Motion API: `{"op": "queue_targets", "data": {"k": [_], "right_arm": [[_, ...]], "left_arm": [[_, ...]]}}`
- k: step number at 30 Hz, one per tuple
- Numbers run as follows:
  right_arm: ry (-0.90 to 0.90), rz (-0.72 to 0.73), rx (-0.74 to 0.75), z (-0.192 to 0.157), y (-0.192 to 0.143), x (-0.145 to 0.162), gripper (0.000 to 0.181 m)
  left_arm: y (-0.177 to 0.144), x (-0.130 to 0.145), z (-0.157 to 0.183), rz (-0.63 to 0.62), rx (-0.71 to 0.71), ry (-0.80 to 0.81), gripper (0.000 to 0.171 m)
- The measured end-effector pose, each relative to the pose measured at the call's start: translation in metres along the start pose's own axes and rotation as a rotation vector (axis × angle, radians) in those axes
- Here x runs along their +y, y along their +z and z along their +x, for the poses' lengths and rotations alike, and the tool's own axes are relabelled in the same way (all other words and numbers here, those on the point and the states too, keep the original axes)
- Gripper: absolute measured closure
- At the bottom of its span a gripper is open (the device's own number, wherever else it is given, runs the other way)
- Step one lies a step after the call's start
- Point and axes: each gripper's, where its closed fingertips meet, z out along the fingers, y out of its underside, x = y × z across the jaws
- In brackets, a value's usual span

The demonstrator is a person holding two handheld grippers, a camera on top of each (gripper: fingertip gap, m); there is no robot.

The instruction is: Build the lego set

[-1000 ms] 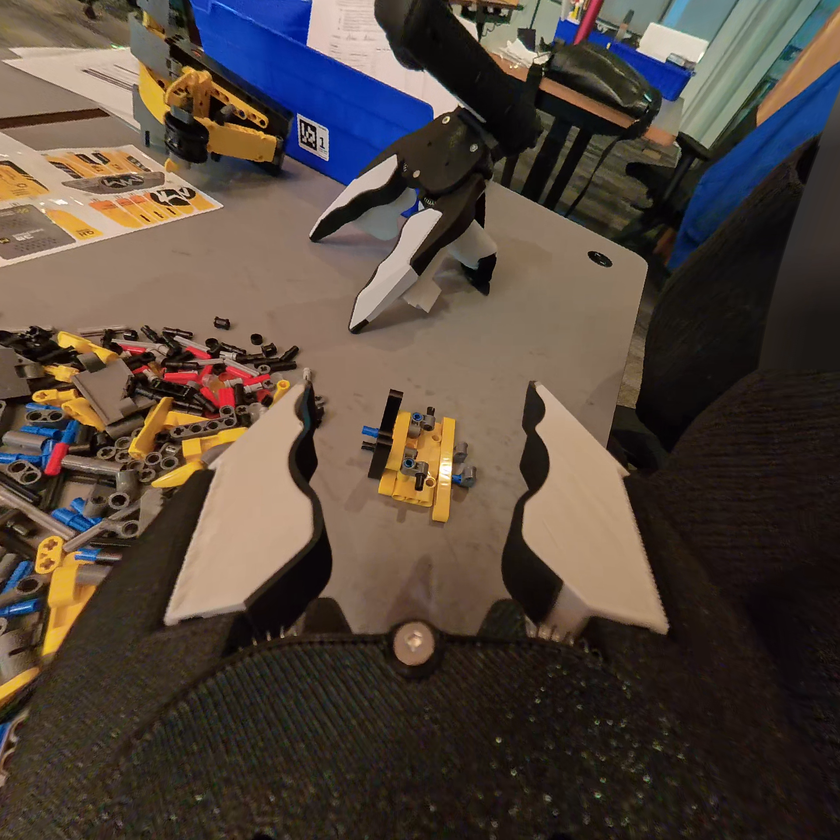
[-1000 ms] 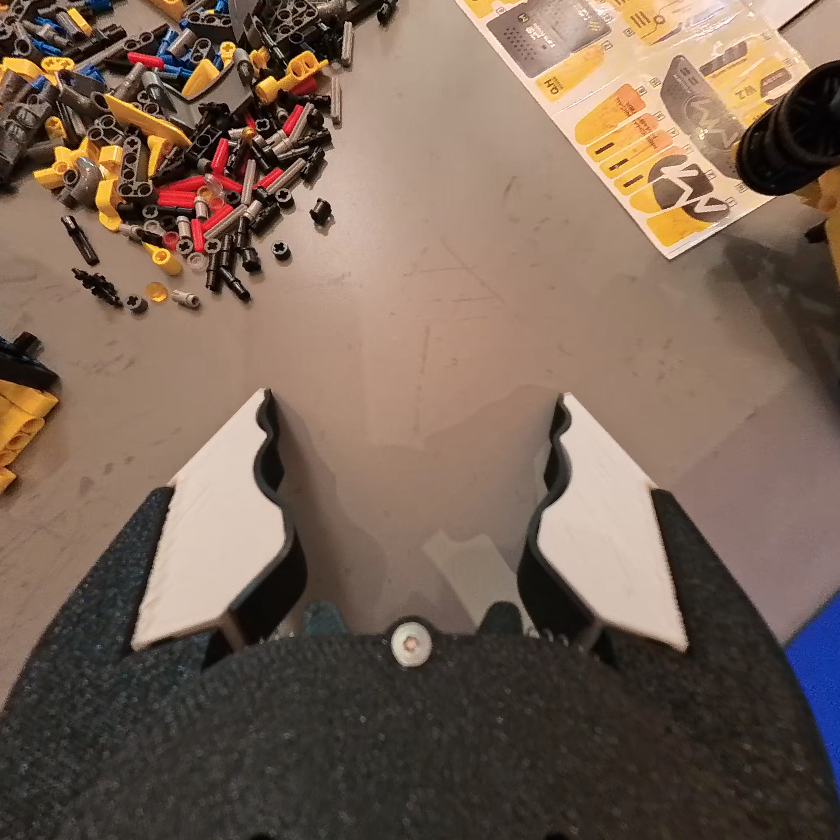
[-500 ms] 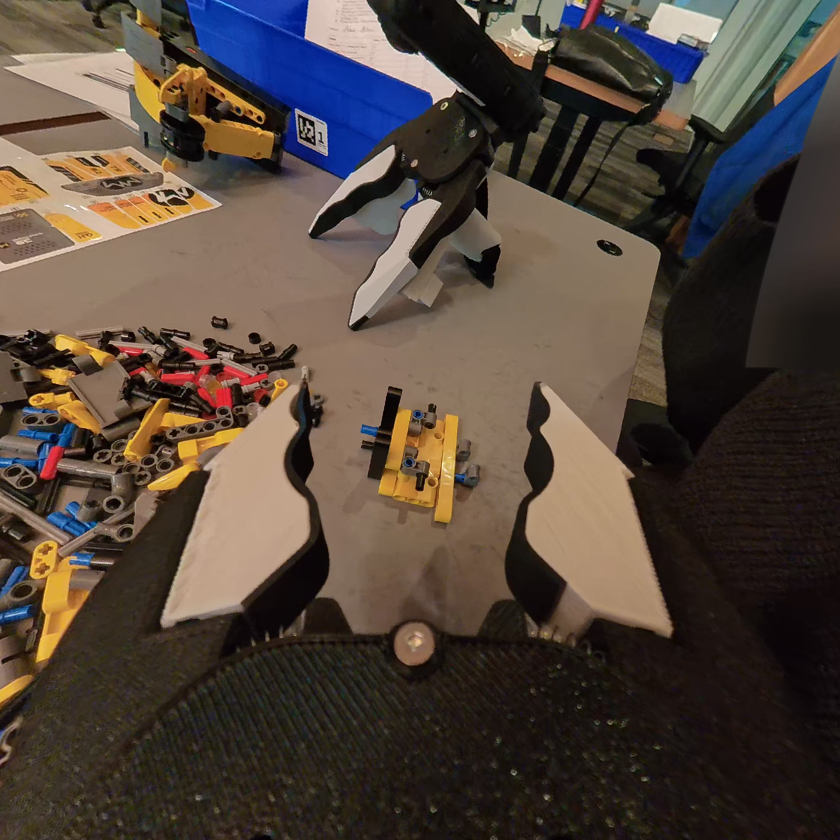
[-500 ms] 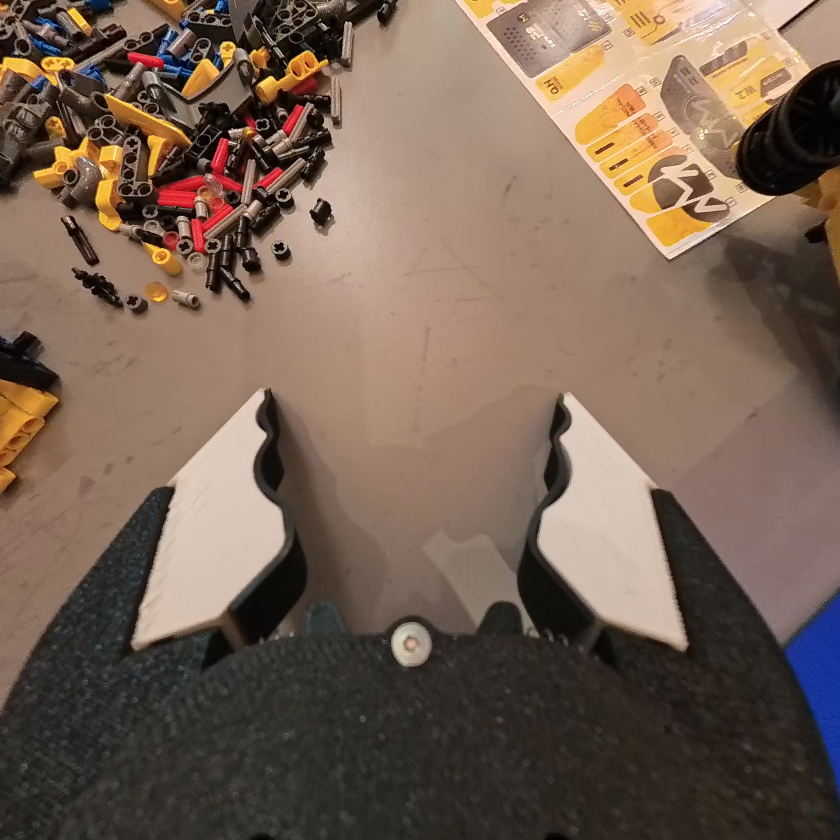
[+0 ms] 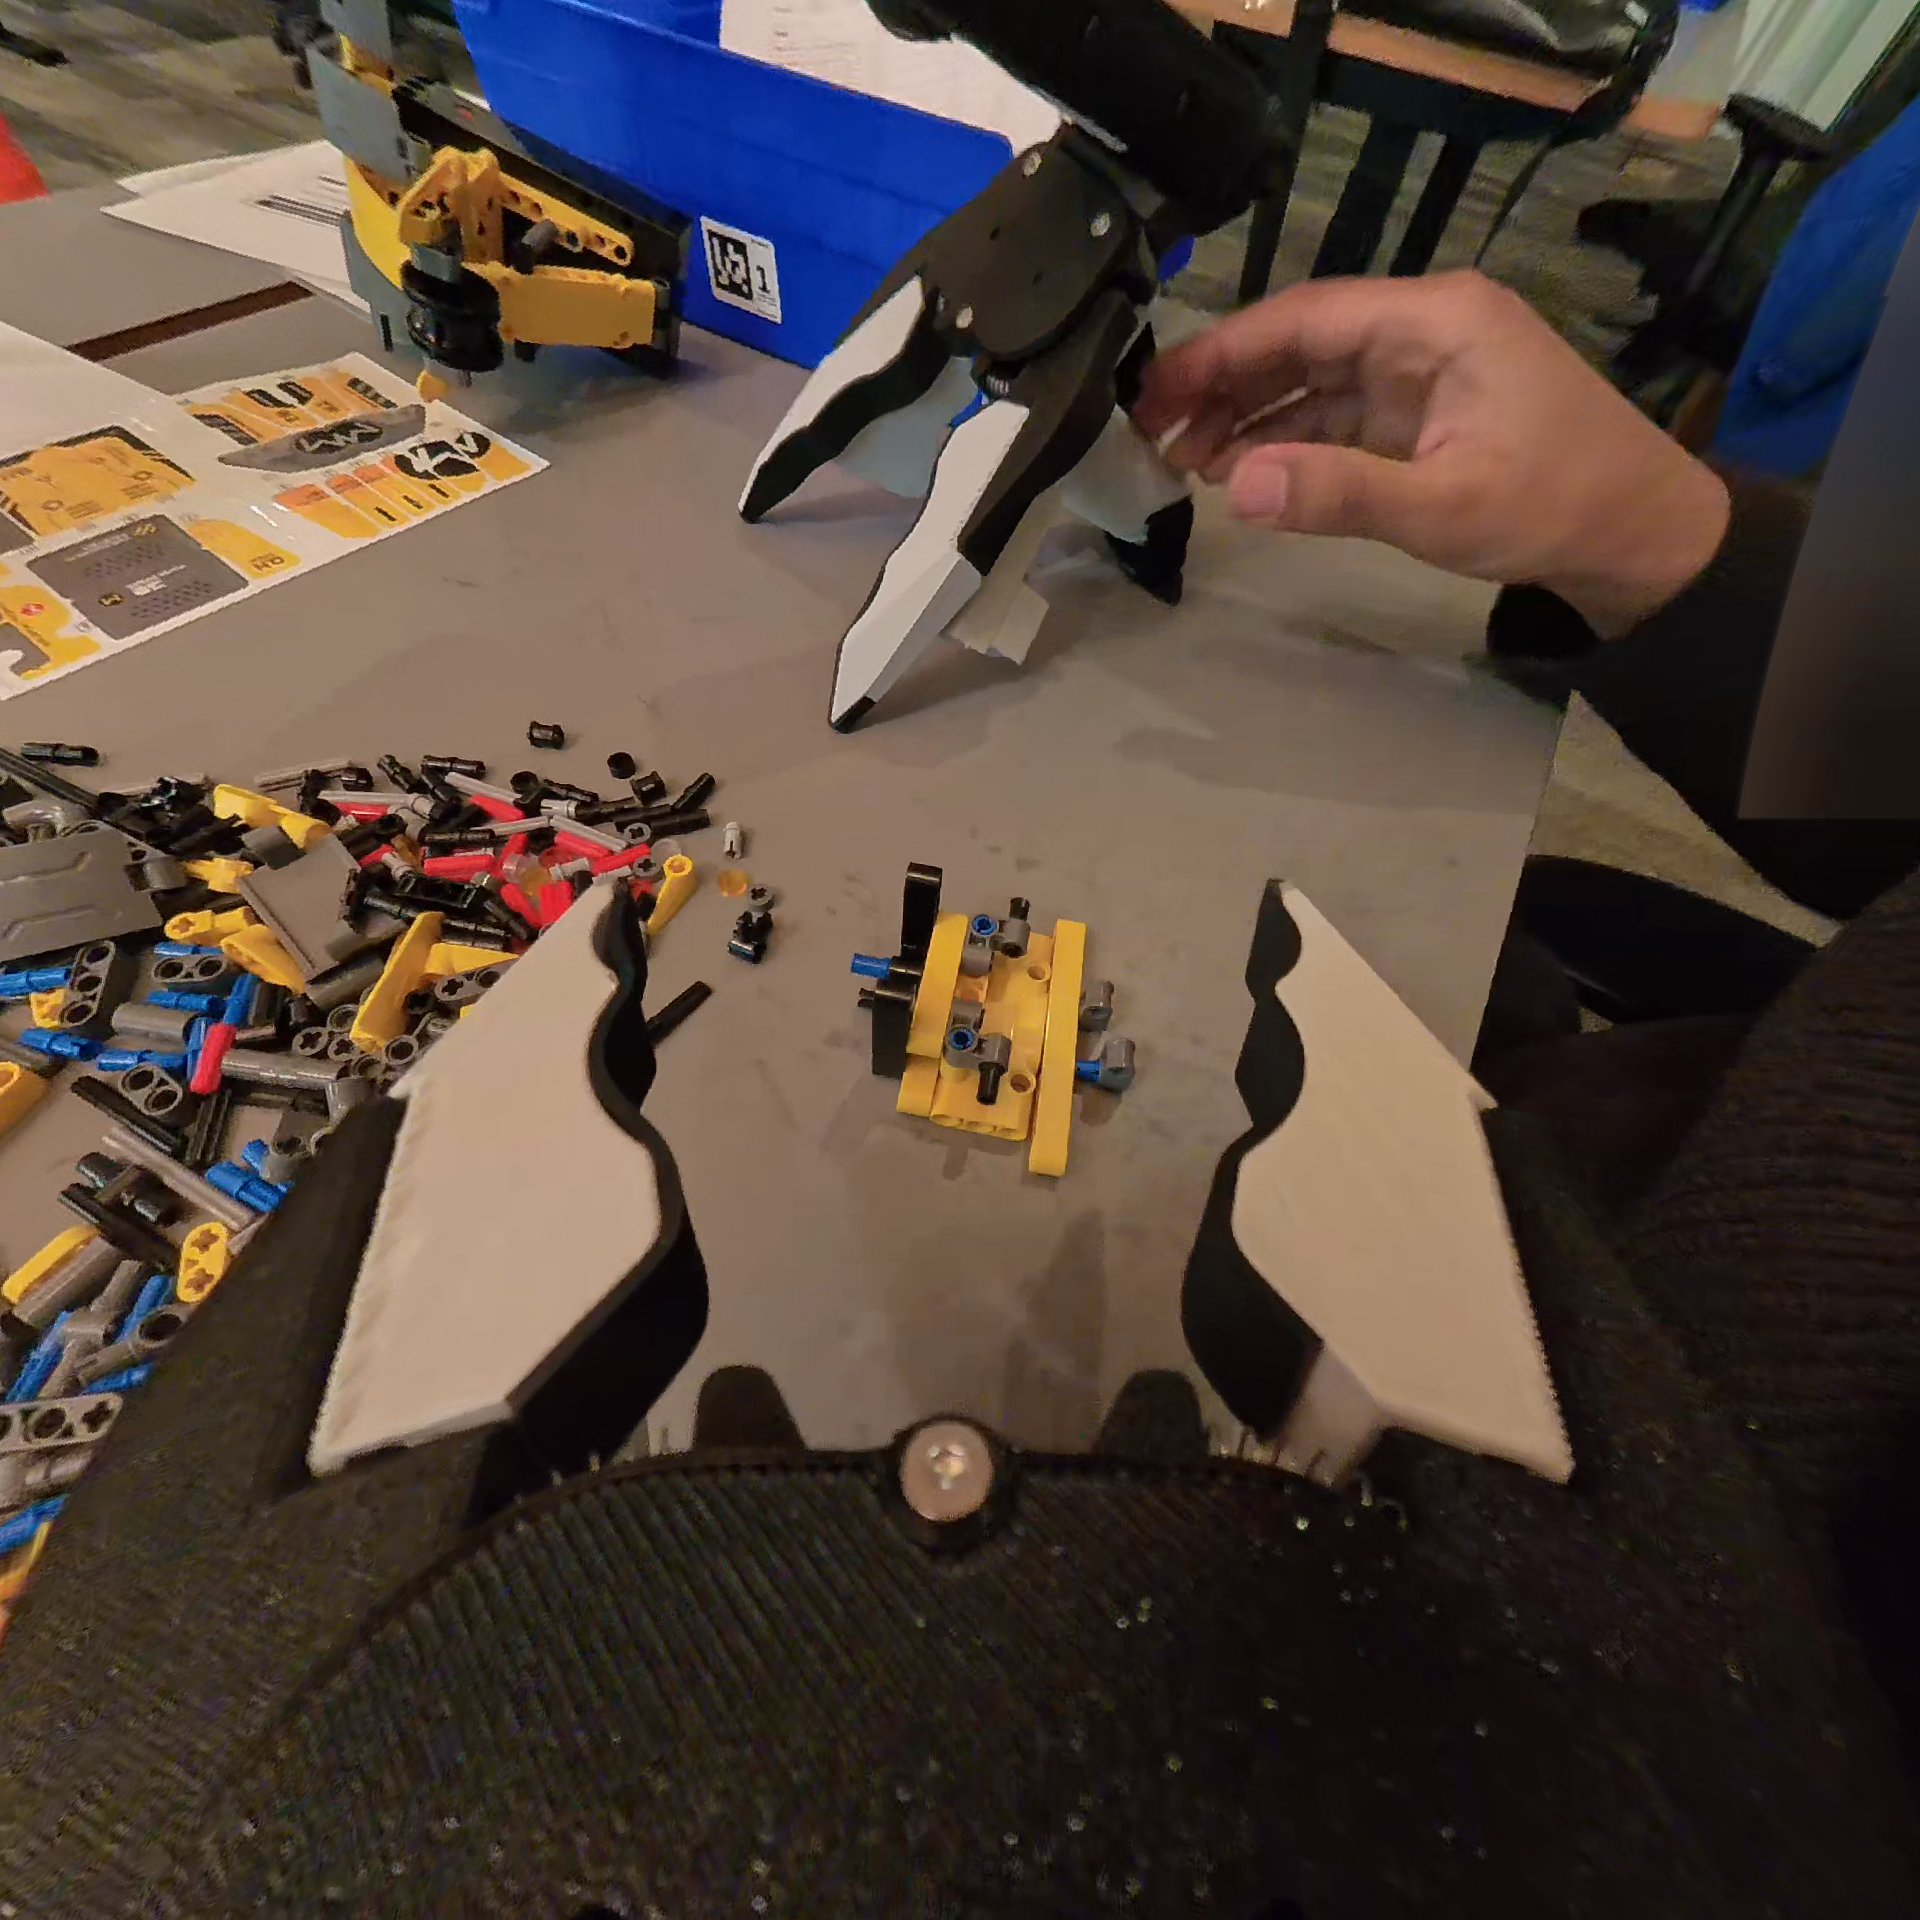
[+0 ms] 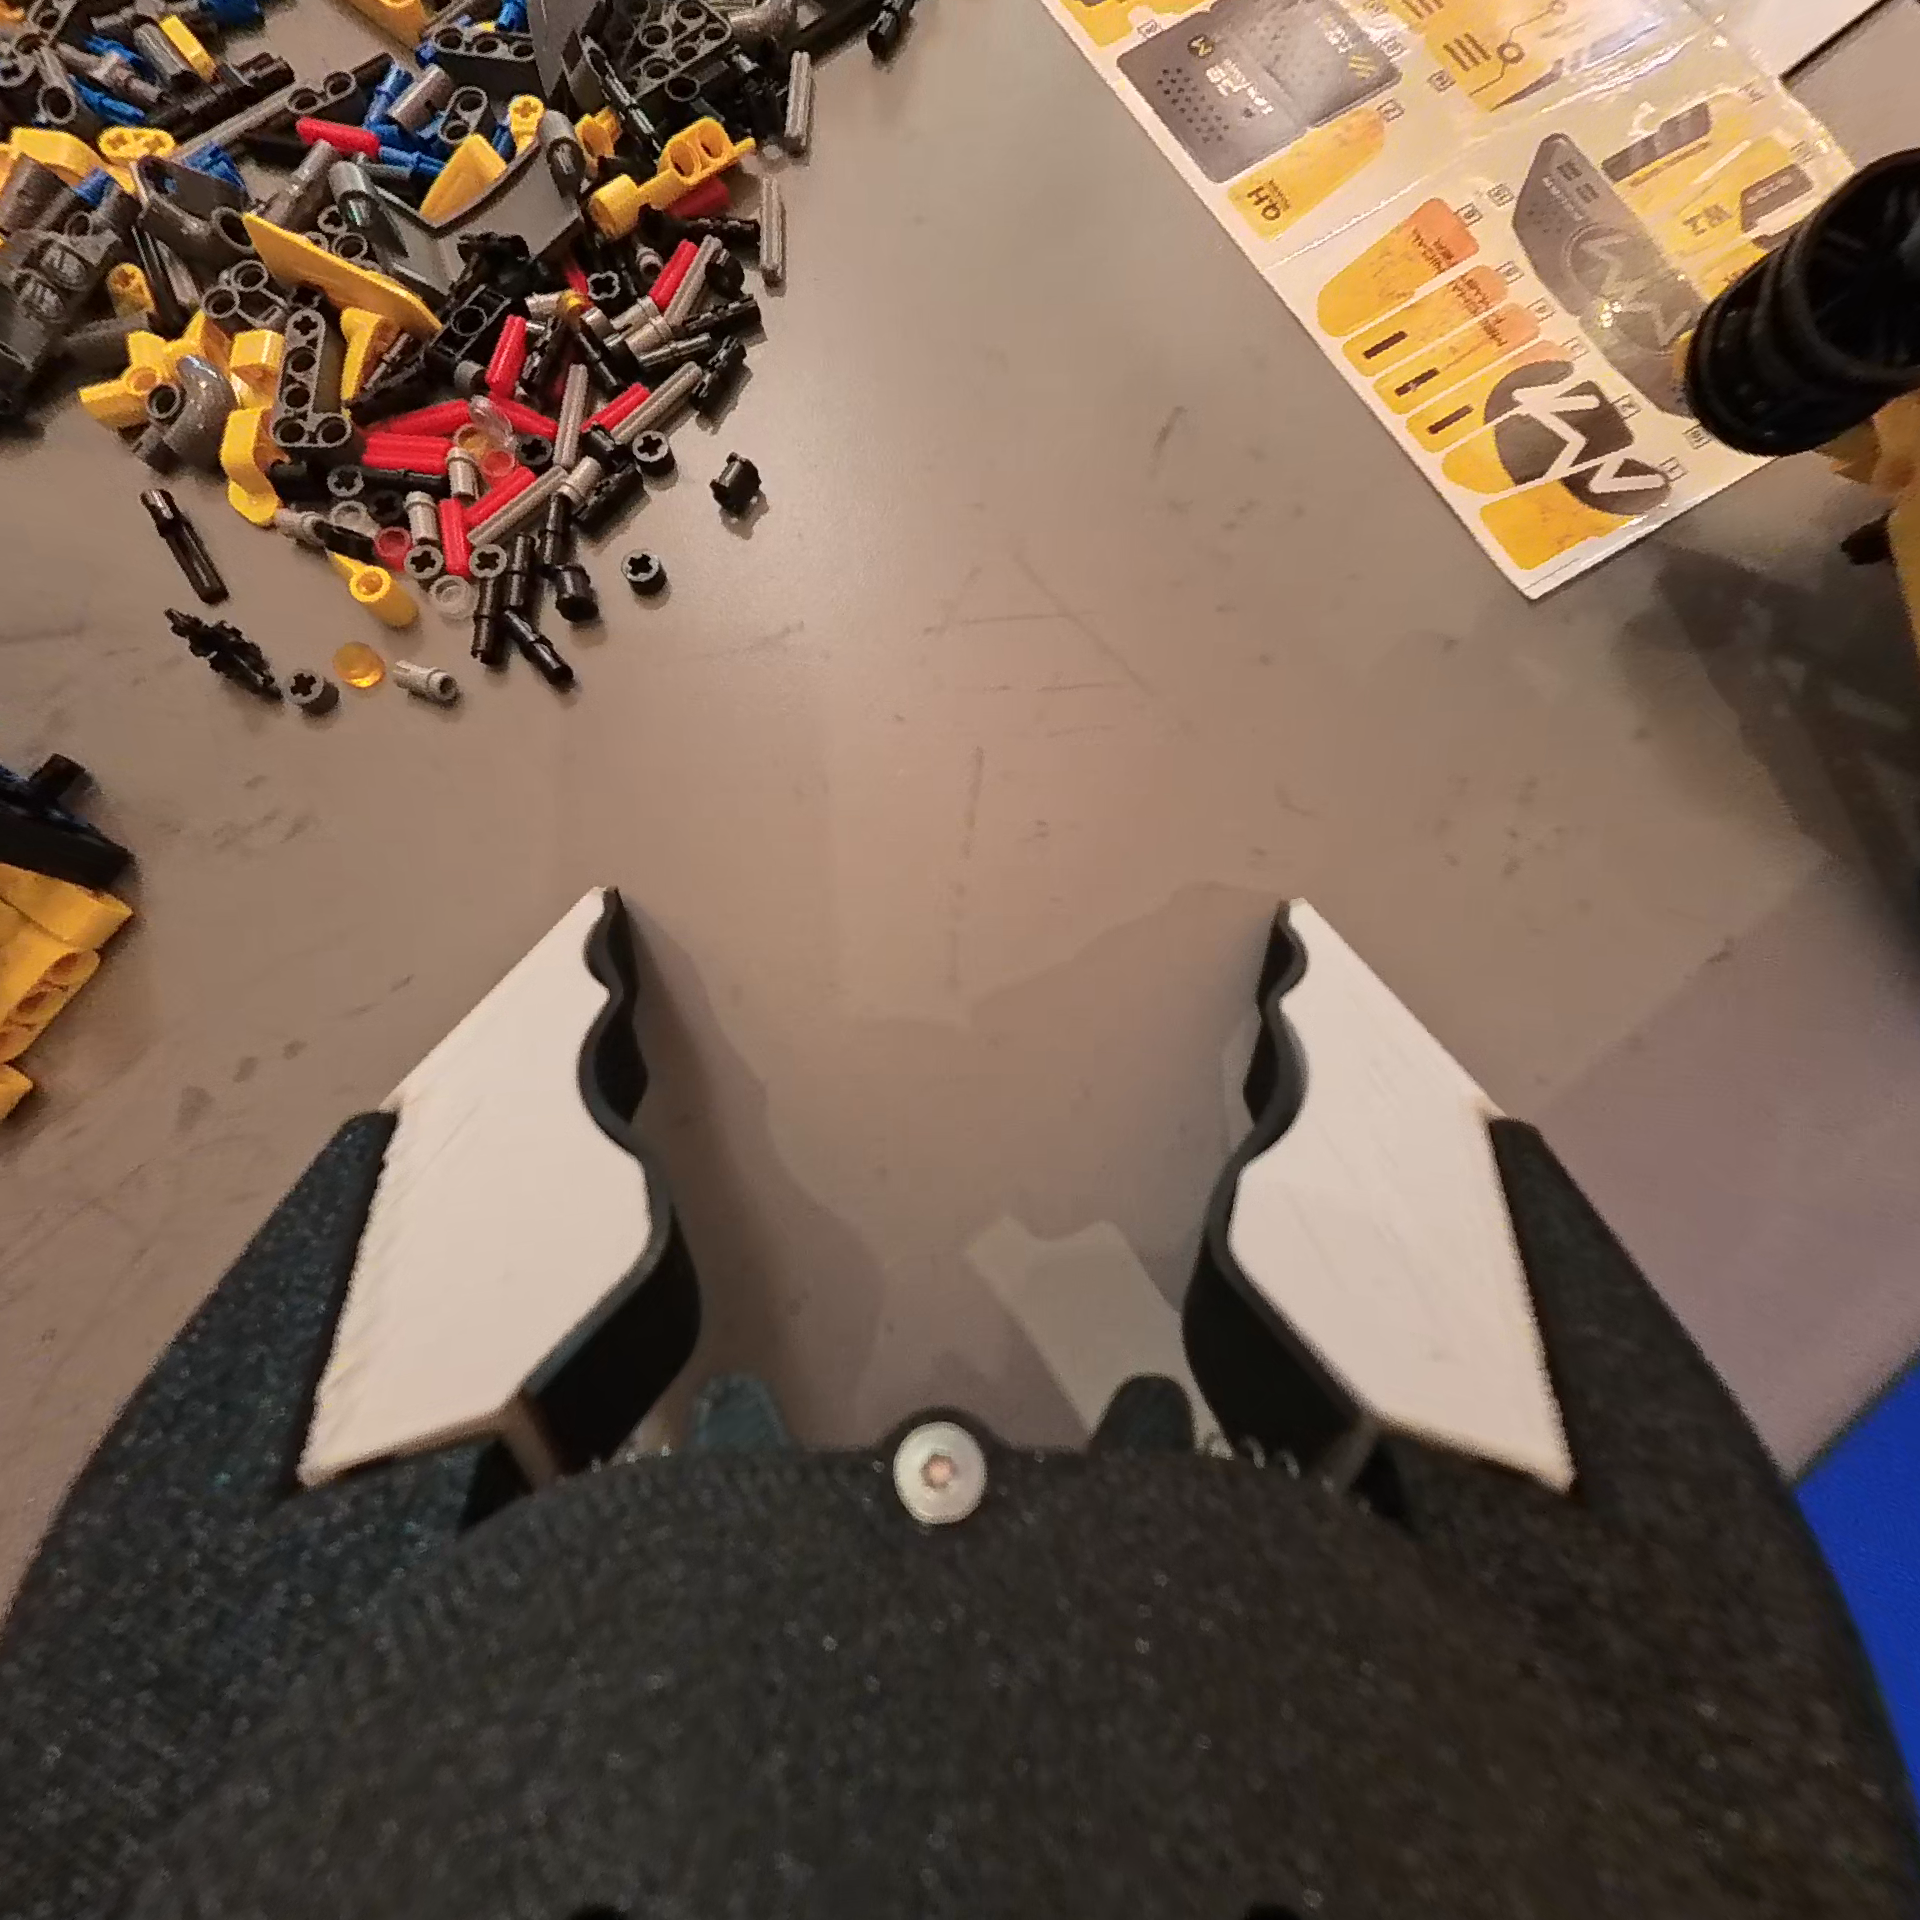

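- Left gripper (image 5: 940, 904): its fingers are wide apart, with bare grey table (image 5: 1247, 769) around the small yellow block build (image 5: 992, 1023) between them.
- At 9 o'clock, the pile of loose pieces (image 5: 312, 956) blocks the way.
- At 12 o'clock stand the right gripper (image 5: 800, 613) and a hand (image 5: 1444, 436).
- Right gripper's view: the table is bare at 12 o'clock; the sticker sheet (image 6: 1455, 260) lies at 2 o'clock.

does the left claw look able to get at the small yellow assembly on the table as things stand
Probably yes. The left claw is open, and the small yellow assembly lies alone on the grey table between its fingers, with bare surface around it. The loose parts pile sits off to one side.
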Motion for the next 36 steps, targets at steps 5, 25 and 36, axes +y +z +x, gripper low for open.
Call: {"op": "queue_targets", "data": {"k": [5,25,36], "right_arm": [[-0.031,-0.005,-0.035,0.001,0.002,-0.001,0.059],[-0.207,-0.043,-0.197,-0.016,0.005,0.004,0.025],[-0.224,0.018,-0.227,-0.032,0.004,-0.013,0.085]], "left_arm": [[0.007,0.015,0.011,-0.103,0.014,0.078,0.059],[0.015,0.045,0.005,-0.232,0.015,0.084,0.061],[0.007,0.064,0.006,-0.32,0.029,0.109,0.077]]}}
